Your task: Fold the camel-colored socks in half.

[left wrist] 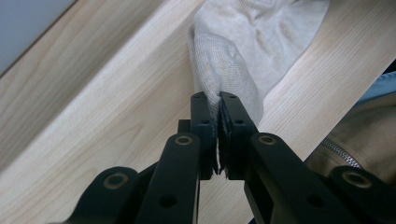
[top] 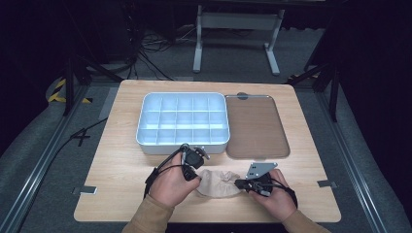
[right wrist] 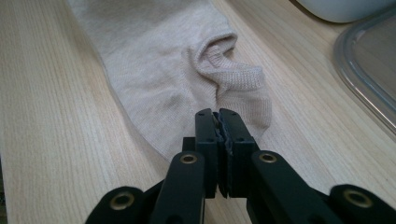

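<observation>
Low over the near edge of the wooden table (top: 121,170), both hands angled inward toward a beige sock (top: 218,183) lying flat between them, just in front of the white compartment box (top: 183,121) and the brown lid (top: 256,126). Left hand (top: 171,184) curled over the left gripper (left wrist: 218,105), jaws clamped on a pinched fold of the sock's edge. Right hand (top: 277,194) wrapped round the right gripper (right wrist: 218,122), pointing level at the sock's near end, jaws pressed together at its hem, grip on fabric hard to tell.

One sock (top: 218,183), one organizer box (top: 182,122), one lid (top: 255,127)
</observation>
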Motion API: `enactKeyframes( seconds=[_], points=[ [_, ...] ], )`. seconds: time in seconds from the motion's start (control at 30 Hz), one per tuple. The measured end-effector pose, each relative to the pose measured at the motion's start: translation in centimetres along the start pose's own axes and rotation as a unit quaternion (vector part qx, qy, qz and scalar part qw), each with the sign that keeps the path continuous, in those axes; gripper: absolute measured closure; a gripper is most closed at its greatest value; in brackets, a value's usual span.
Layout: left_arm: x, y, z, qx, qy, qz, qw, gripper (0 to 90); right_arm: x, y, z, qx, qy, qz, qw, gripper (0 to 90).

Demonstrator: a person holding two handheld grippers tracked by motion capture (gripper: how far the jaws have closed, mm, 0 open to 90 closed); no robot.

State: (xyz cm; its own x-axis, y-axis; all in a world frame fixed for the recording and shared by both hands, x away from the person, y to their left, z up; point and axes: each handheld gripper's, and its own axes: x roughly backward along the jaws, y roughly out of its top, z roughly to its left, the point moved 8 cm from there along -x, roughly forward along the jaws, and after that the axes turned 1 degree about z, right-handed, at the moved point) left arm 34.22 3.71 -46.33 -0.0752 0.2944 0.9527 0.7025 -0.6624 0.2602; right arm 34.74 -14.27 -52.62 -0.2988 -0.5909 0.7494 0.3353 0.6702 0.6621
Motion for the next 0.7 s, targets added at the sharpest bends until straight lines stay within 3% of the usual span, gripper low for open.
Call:
enactKeyframes(
  seconds=[0.23,0.57,0.7],
  points=[
    [0.5,1.3,-0.8,-0.019,-0.013,-0.034,0.9992,85.7,-0.5,0.3,0.4,0.02,0.008,-0.01,0.9997,88.8],
    [0.2,2.6,-2.0,-0.041,-0.024,-0.041,0.998,85.6,-0.6,0.3,0.6,0.026,0.014,-0.03,0.9991,89.0],
    [-0.2,3.3,-2.7,-0.054,-0.031,-0.041,0.9972,85.6,-0.7,0.2,1.4,0.022,0.033,-0.042,0.9984,89.0]
  ],
)
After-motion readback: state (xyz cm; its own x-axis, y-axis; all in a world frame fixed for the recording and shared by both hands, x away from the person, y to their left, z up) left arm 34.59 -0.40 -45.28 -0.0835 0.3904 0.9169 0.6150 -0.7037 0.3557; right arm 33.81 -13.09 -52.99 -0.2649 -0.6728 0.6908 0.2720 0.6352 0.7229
